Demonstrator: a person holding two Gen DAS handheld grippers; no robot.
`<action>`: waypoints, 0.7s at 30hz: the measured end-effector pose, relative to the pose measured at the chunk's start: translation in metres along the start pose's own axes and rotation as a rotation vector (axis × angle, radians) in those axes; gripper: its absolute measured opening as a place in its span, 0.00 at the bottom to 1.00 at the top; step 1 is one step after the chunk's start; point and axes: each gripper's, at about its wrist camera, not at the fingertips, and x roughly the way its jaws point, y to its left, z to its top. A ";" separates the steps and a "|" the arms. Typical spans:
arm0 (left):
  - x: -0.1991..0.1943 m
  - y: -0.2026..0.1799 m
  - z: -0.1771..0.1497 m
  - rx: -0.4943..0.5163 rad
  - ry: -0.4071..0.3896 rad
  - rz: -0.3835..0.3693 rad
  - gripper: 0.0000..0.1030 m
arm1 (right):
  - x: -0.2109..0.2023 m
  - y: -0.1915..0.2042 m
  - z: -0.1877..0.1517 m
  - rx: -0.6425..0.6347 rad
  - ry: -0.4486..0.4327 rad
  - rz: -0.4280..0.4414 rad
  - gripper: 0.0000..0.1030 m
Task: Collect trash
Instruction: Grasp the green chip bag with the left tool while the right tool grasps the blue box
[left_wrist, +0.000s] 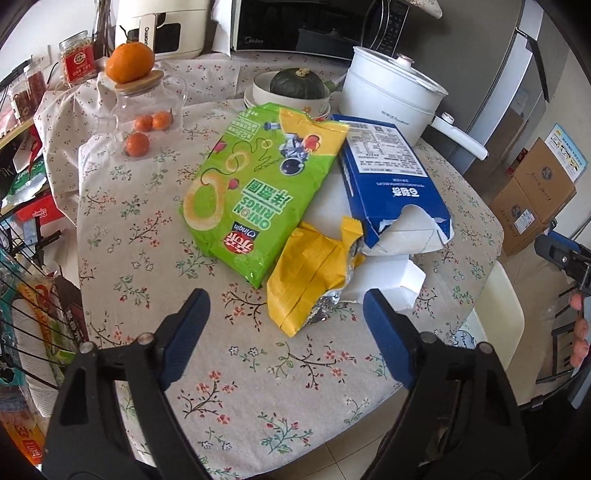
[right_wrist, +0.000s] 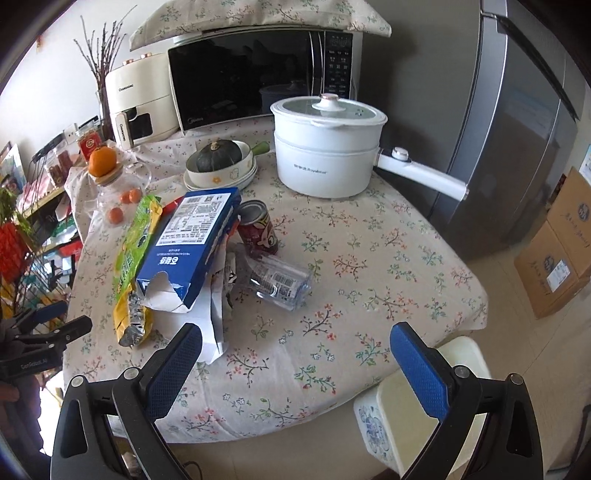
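Trash lies in a pile on the flowered table (left_wrist: 288, 369): a green onion-rings bag (left_wrist: 255, 184), a torn yellow wrapper (left_wrist: 310, 277), a torn blue carton (left_wrist: 391, 177) and white packaging (left_wrist: 384, 280). The right wrist view shows the blue carton (right_wrist: 188, 240), a red can (right_wrist: 258, 229) and a crushed clear bottle (right_wrist: 280, 282) behind it. My left gripper (left_wrist: 286, 306) is open and empty, just short of the yellow wrapper. My right gripper (right_wrist: 295, 343) is open and empty above the table's near edge (right_wrist: 295, 387), short of the bottle.
A white electric pot (right_wrist: 325, 147), a bowl with a green squash (right_wrist: 221, 162), a glass jar with oranges (left_wrist: 144, 107), a microwave (right_wrist: 258, 74) and an air fryer stand at the back. A white stool (right_wrist: 424, 398) is below the right edge. Wire racks stand left.
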 end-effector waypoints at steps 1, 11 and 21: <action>0.007 0.001 0.003 -0.002 0.010 -0.005 0.76 | 0.014 -0.003 -0.002 0.018 0.063 0.016 0.85; 0.046 -0.016 0.038 0.068 -0.060 0.114 0.73 | 0.027 -0.017 0.019 0.083 0.045 0.060 0.74; 0.076 -0.018 0.047 0.057 -0.034 0.174 0.41 | 0.046 -0.013 0.023 0.086 0.071 0.108 0.74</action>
